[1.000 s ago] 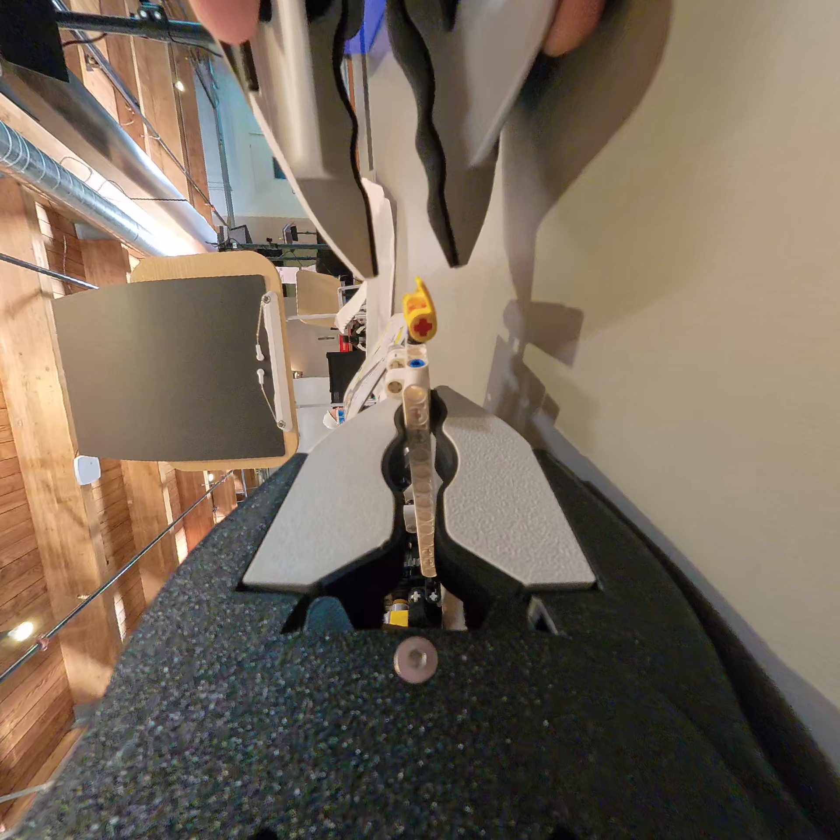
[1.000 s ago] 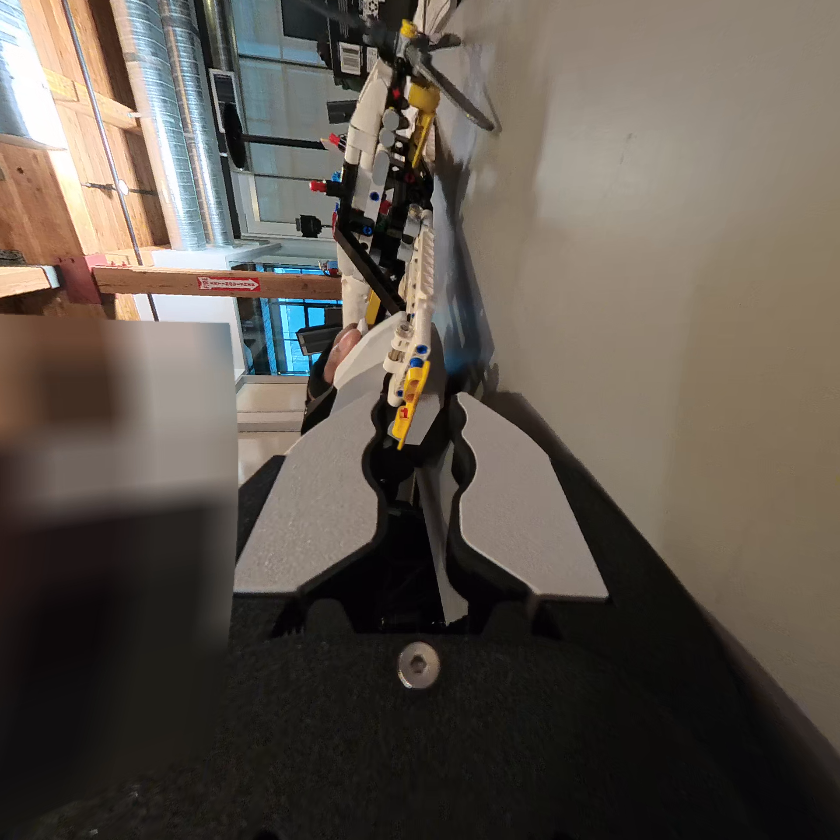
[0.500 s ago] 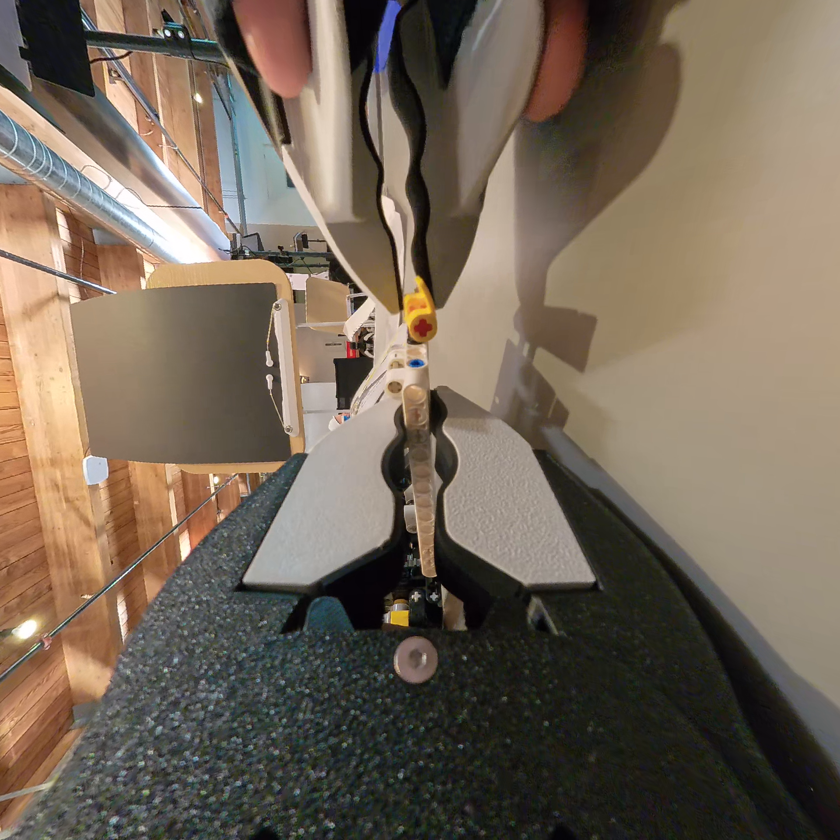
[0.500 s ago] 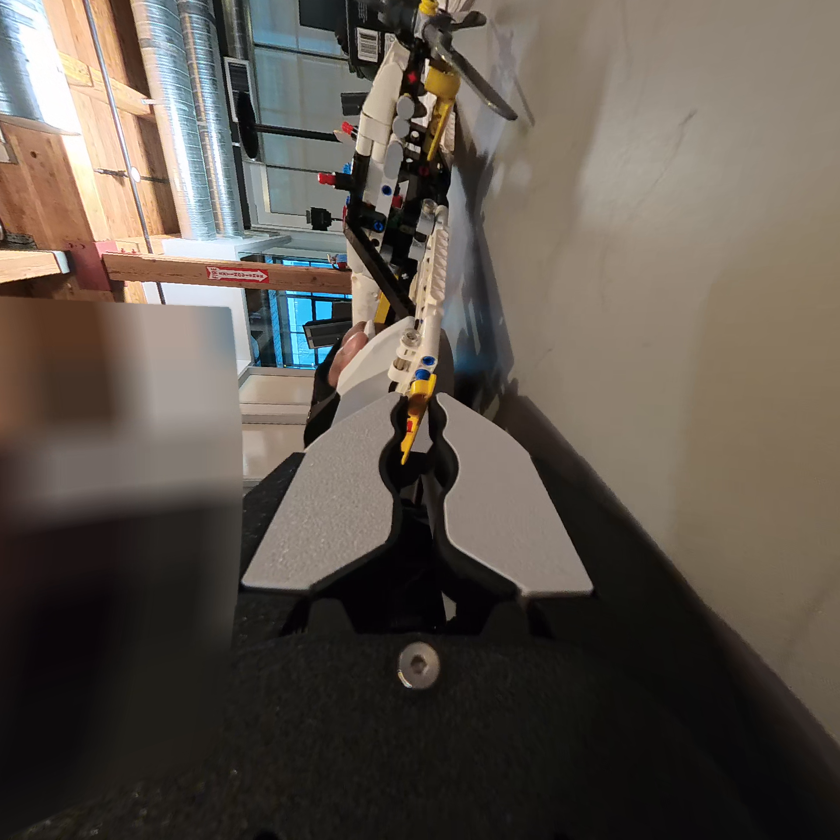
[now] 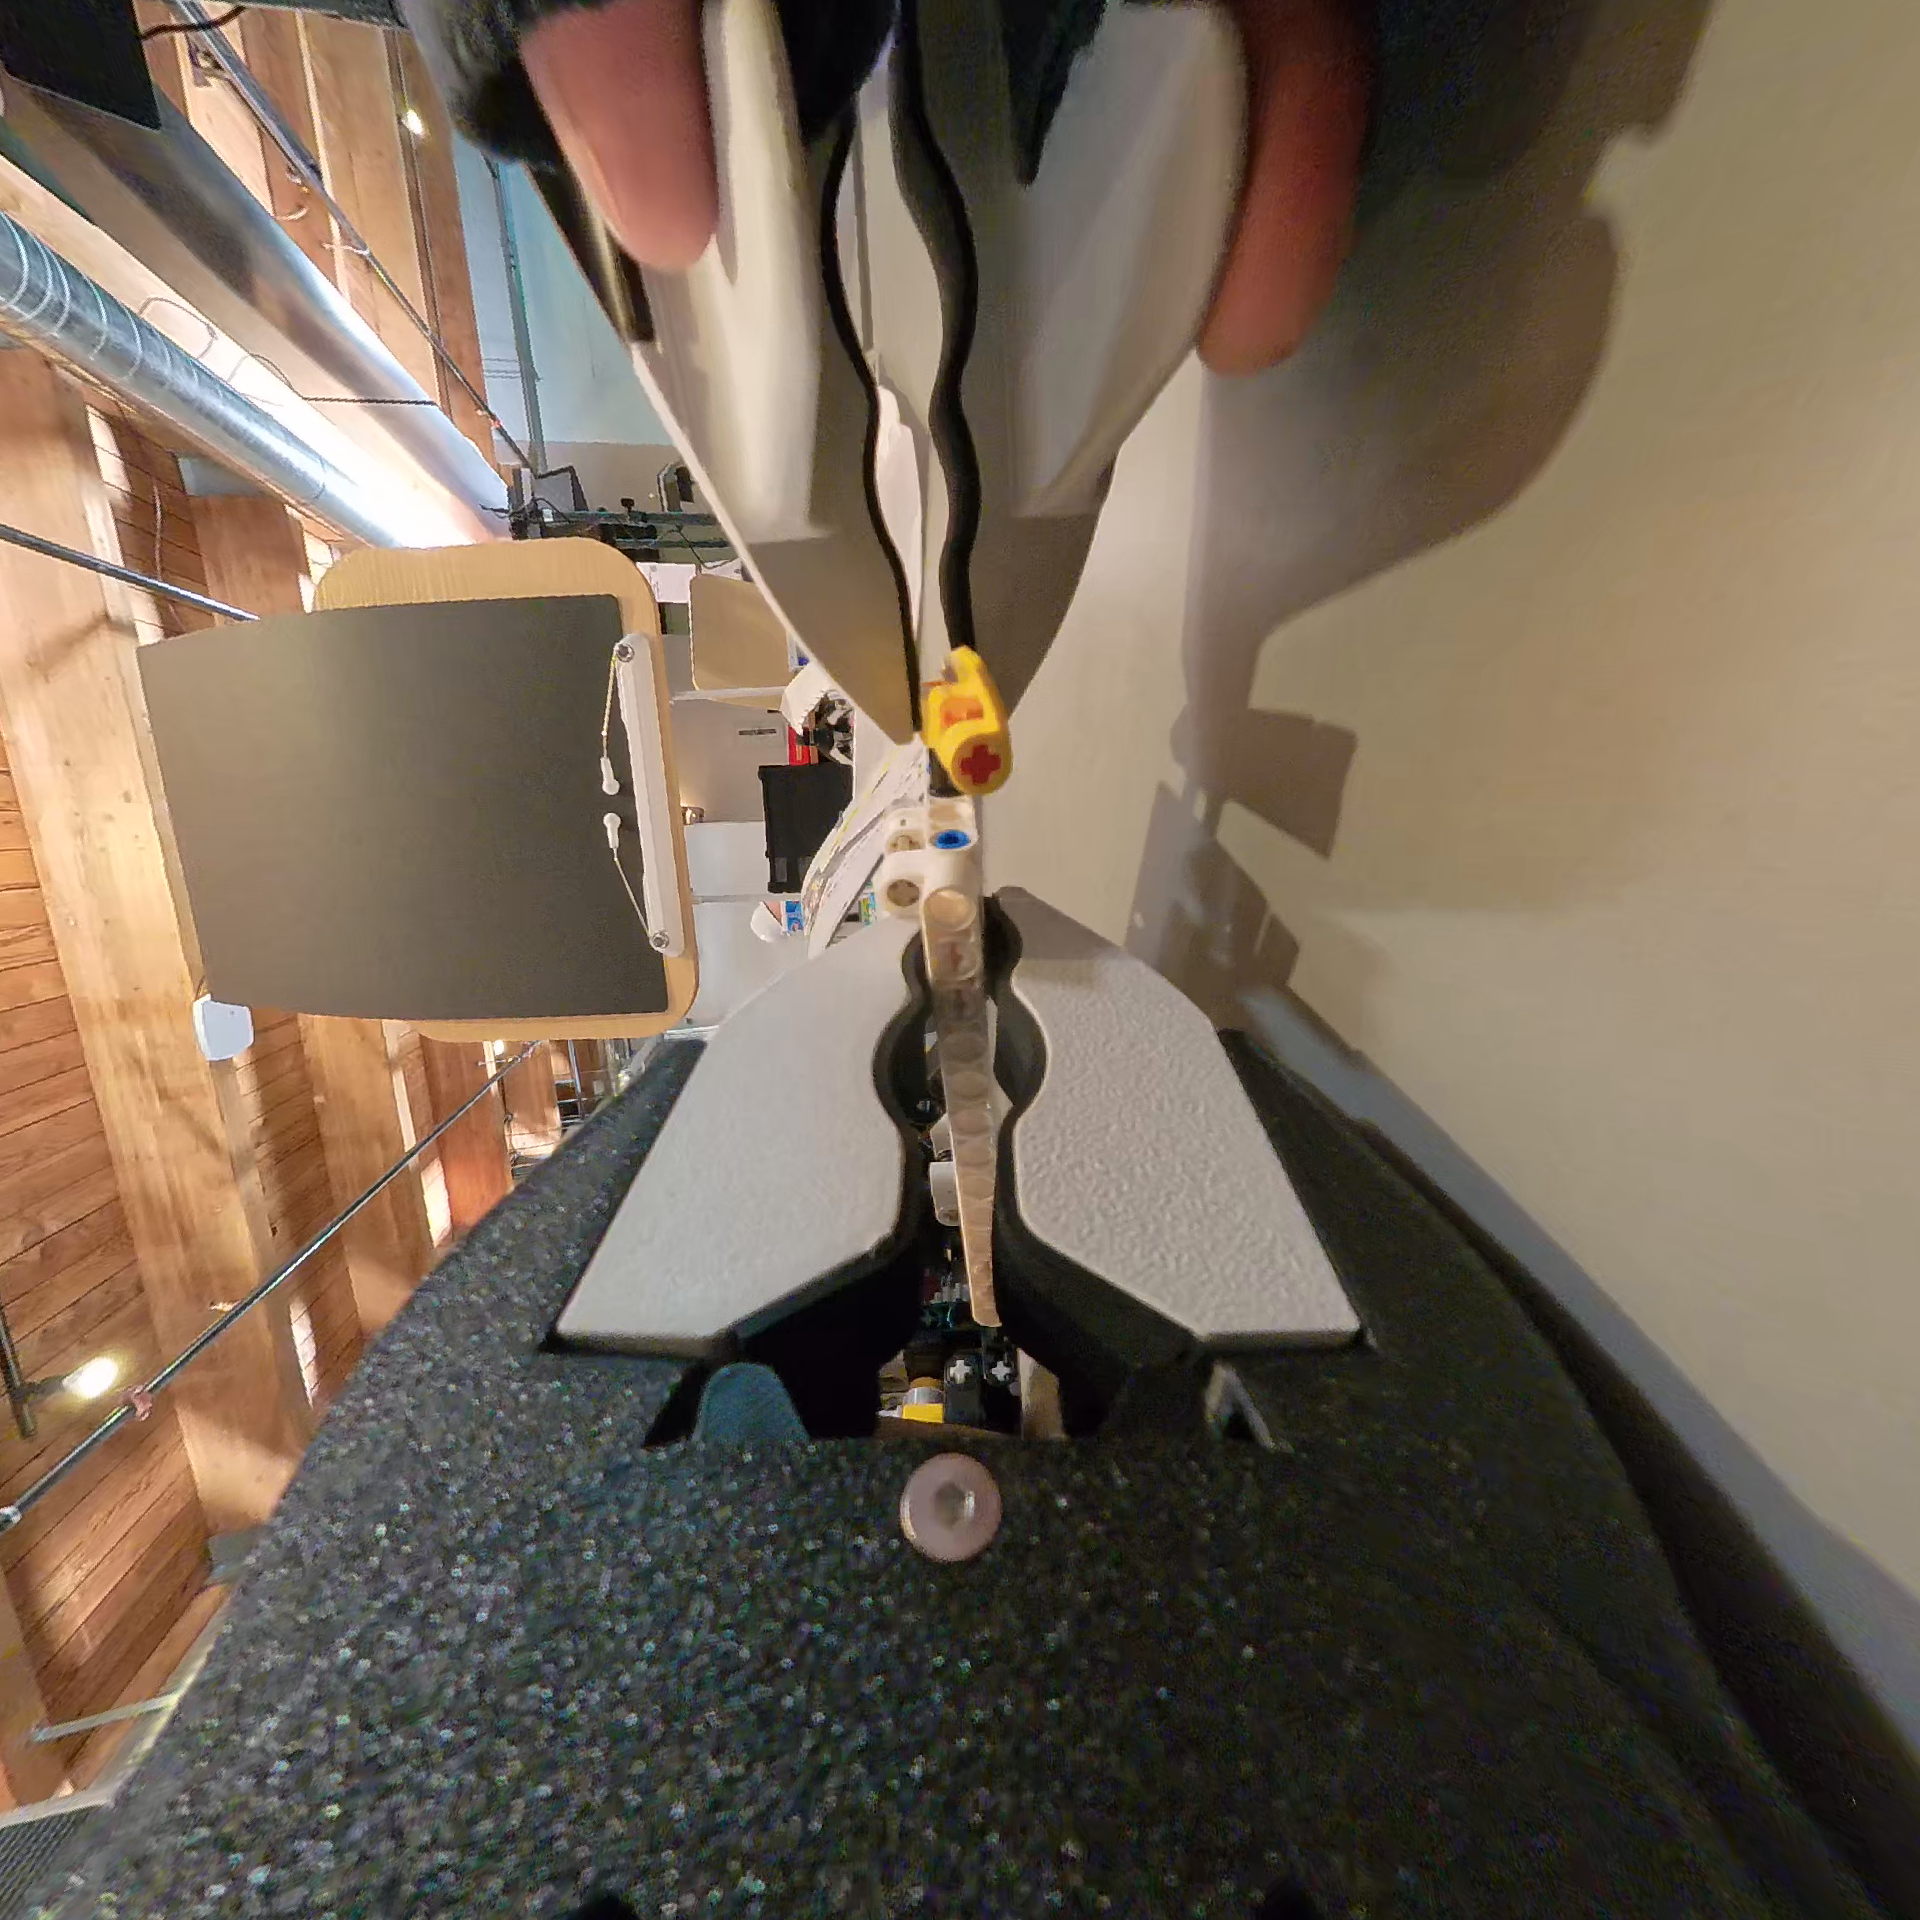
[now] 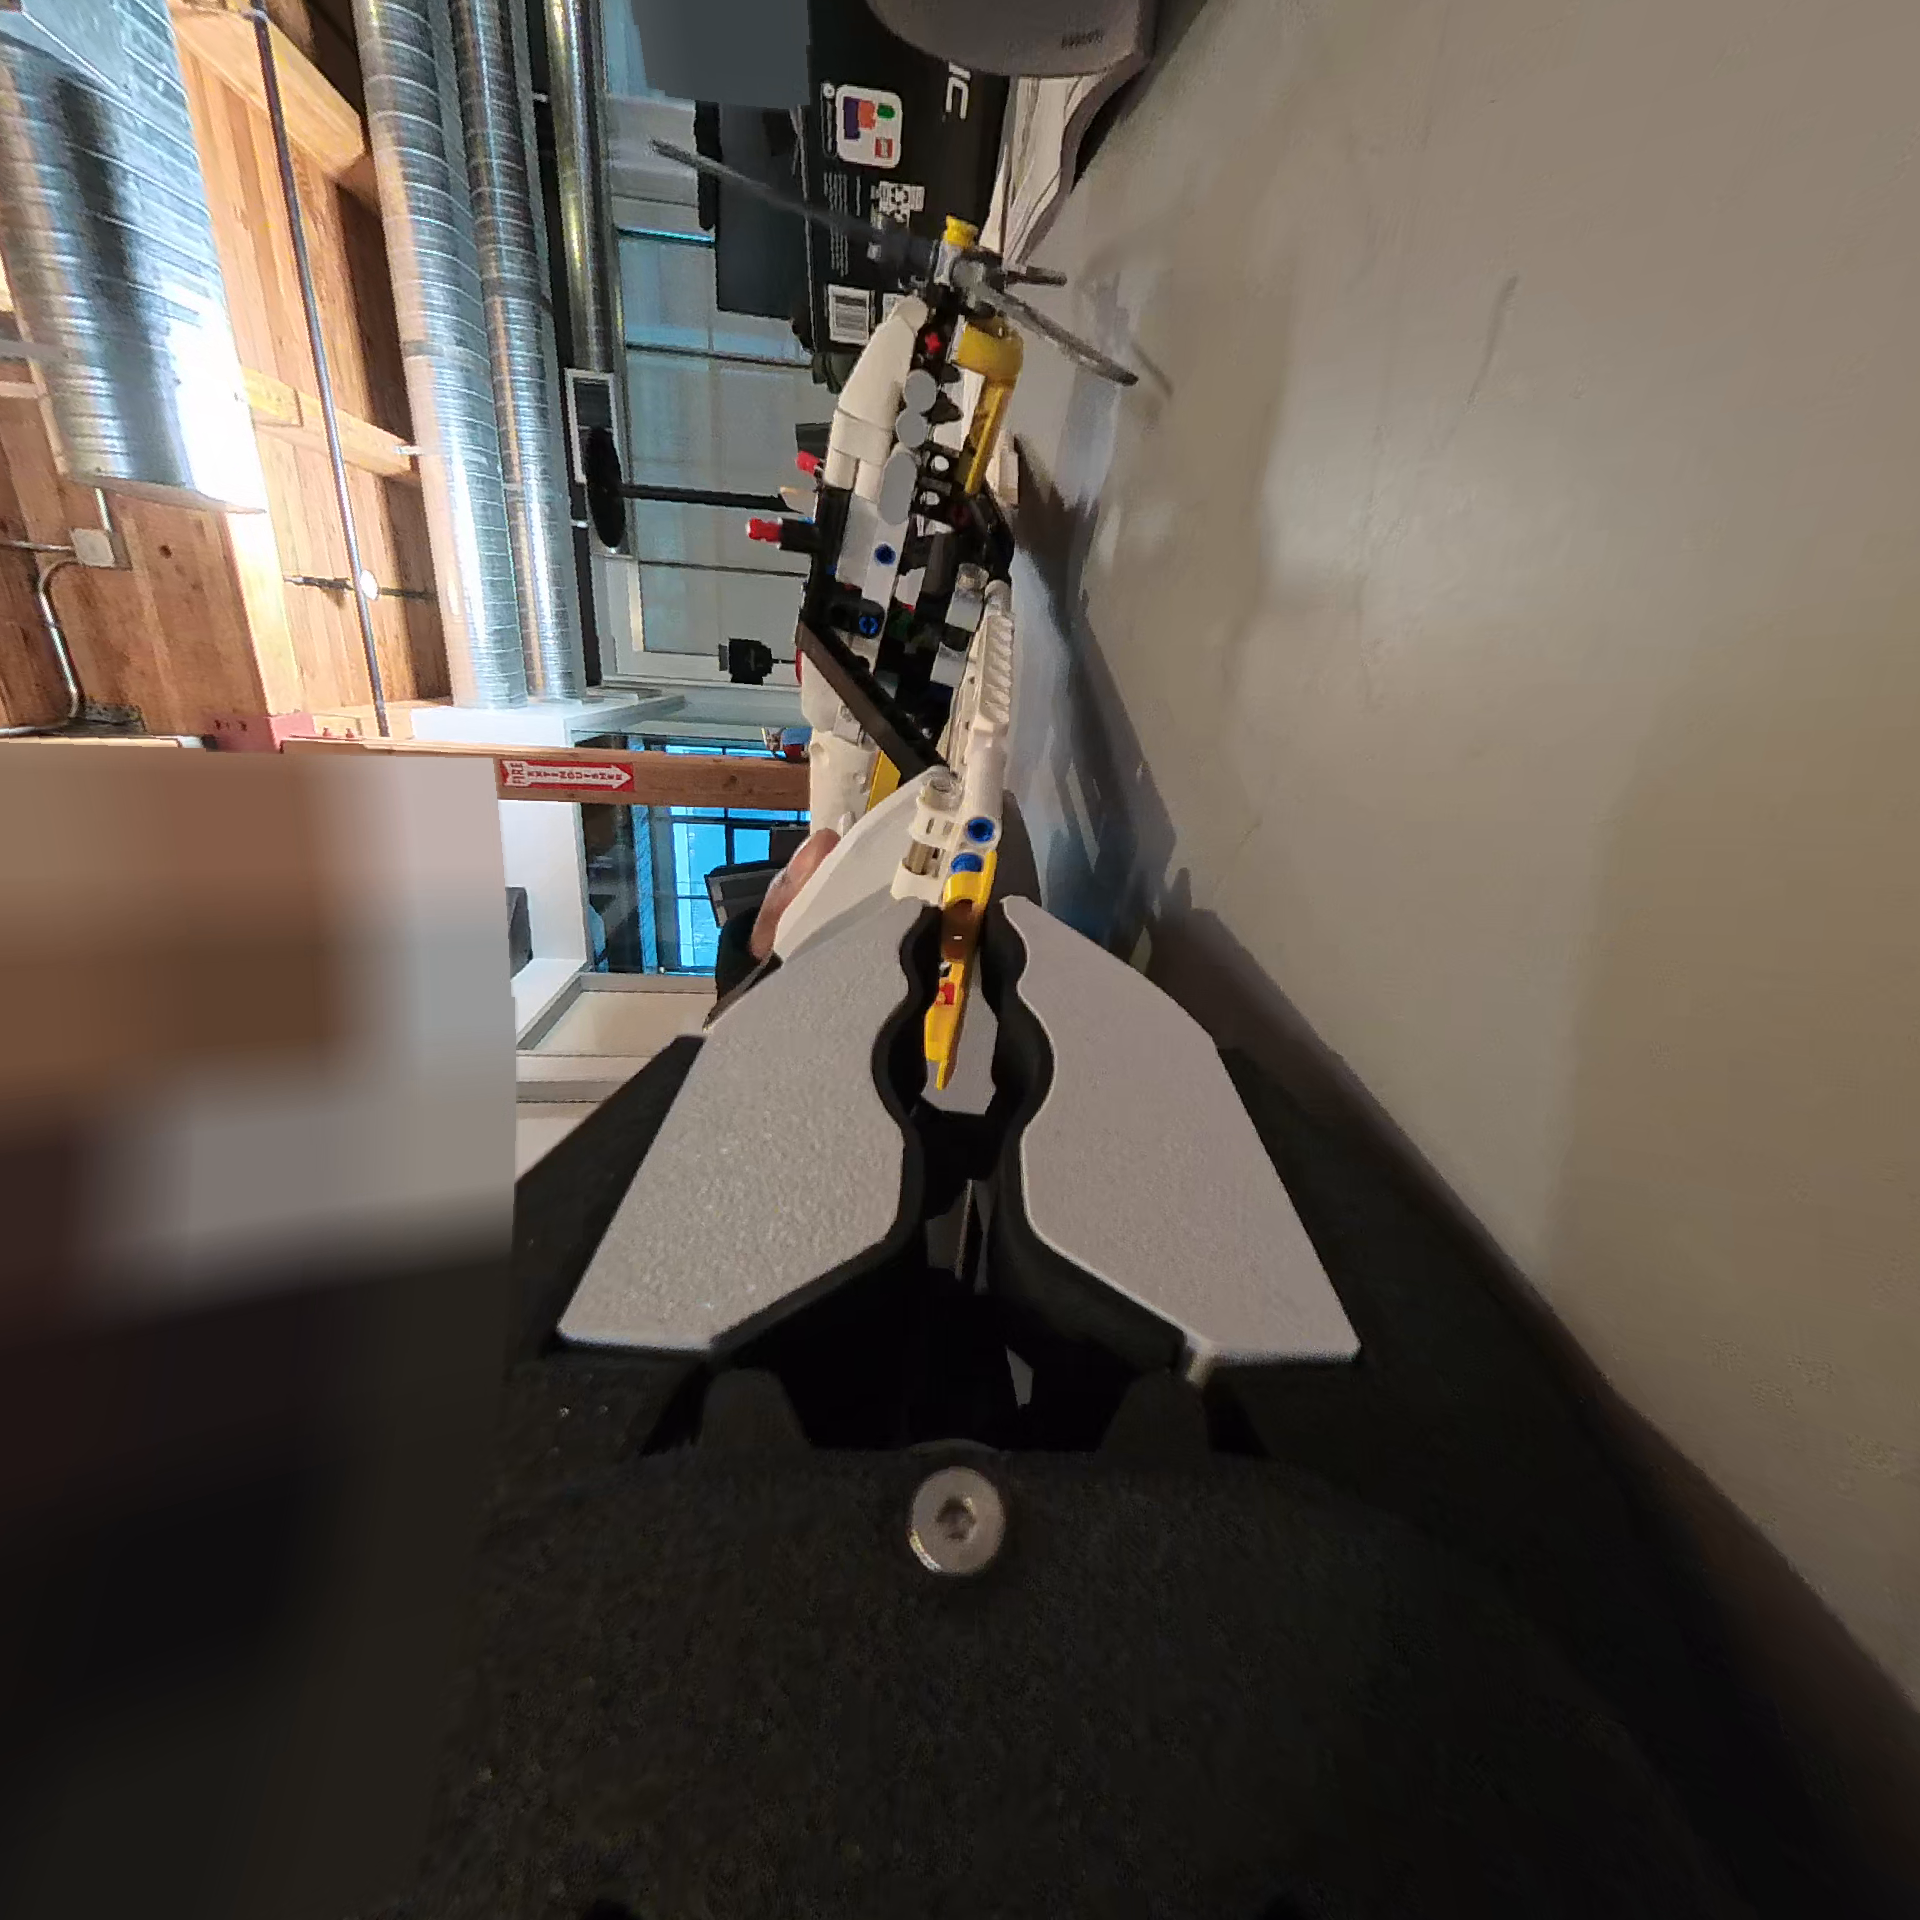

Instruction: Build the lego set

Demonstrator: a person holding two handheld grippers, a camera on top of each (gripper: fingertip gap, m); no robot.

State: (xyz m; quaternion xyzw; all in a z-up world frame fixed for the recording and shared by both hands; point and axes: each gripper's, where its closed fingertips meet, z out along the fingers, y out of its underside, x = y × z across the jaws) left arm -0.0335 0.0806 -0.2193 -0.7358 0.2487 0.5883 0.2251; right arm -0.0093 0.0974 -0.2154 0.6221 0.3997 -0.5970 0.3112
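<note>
1. Two hand-held grippers meet on one brick-built model over a pale tabletop (image 5: 1558, 520). Nearest in the left wrist view, the left gripper (image 5: 961, 935) has its grey fingers (image 5: 790, 1122) pinched on a long white studded beam (image 5: 966, 1060) that runs between the dark pads.
2. Just beyond those fingertips the beam ends in a white connector with a blue pin (image 5: 948, 837), and past that sits a small yellow piece with a red cross (image 5: 966, 727).
3. Coming in from the far side, the right gripper (image 5: 935, 686) closes its tips on that yellow piece; a person's fingertips (image 5: 634, 125) show on its body.
4. From the right wrist view, the right gripper (image 6: 961, 925) has its pads pressed on the yellow piece (image 6: 951, 997), which lies between them.
5. Farther off, the white beam (image 6: 982, 717) leads into the model helicopter (image 6: 904, 499), white, black and yellow, with grey rotor blades (image 6: 1029, 312) at its far end.
6. Beyond it stands a dark box (image 6: 894, 156); wooden walls and silver ducts (image 6: 457, 364) lie to the left.
</note>
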